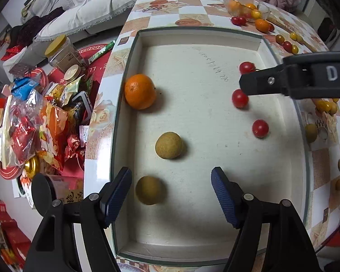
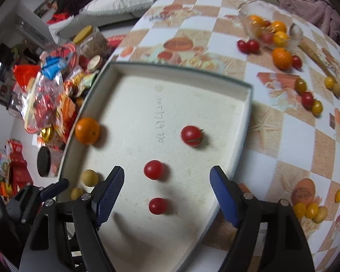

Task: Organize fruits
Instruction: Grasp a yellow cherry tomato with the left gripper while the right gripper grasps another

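White tray (image 1: pixel 192 36) holds an orange (image 1: pixel 140 91) at 9 o'clock against the left wall, two tan round fruits (image 1: pixel 169 145) centre-left, three red tomatoes (image 2: pixel 153 169) at 3 o'clock. Left gripper (image 1: pixel 171 195) and right gripper (image 2: pixel 166 193) both spread, holding nothing, above the tray. Tray's middle is bare; more fruit lies on the table (image 2: pixel 283 140) at 1 o'clock.

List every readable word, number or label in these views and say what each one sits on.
"DA": white letters on the right gripper, cut off by the frame edge.
Faint handwritten line on the tray floor: too faint to read.
Chinese characters on the red box: too distorted to read.
Snack packets: print too small.
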Demonstrator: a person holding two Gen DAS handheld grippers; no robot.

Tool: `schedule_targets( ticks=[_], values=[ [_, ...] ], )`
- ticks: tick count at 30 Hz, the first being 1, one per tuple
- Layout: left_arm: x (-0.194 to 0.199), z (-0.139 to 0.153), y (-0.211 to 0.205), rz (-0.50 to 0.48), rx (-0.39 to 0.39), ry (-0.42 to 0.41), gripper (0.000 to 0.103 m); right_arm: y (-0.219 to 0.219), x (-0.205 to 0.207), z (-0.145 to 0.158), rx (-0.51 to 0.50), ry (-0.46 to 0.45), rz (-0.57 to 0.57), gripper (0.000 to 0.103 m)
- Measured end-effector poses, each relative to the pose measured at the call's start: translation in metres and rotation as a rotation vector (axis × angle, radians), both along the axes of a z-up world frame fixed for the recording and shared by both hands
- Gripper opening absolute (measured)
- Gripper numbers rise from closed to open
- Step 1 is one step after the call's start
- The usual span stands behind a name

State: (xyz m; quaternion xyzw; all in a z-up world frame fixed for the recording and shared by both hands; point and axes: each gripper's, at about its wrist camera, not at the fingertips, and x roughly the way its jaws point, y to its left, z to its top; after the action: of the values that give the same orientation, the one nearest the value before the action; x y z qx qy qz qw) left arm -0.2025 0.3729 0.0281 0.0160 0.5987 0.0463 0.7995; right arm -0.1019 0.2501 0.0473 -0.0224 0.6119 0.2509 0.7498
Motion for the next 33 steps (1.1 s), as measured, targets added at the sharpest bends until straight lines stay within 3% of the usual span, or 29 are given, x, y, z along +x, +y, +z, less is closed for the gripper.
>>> schedule_targets(
  ticks=[11,19,25,33],
  values=[
    [0.027,0.030,-0.050,-0.123,-0.003,-0.068,0.074,-0.096,0.000,0.018,-0.018,-0.032,-0.219,0.081],
    [0.047,0.050,-0.124,-0.271,-0.038,-0.113,0.074,-0.200,-0.011,0.013,-0.092,-0.024,-0.418,0.081],
    [0.066,0.041,-0.178,-0.349,-0.062,-0.098,0.074,-0.254,-0.015,0.001,-0.124,0.000,-0.517,0.081],
    [0.082,0.012,-0.226,-0.421,-0.028,-0.053,0.074,-0.278,-0.009,-0.007,-0.113,0.001,-0.539,0.081]
  ],
)
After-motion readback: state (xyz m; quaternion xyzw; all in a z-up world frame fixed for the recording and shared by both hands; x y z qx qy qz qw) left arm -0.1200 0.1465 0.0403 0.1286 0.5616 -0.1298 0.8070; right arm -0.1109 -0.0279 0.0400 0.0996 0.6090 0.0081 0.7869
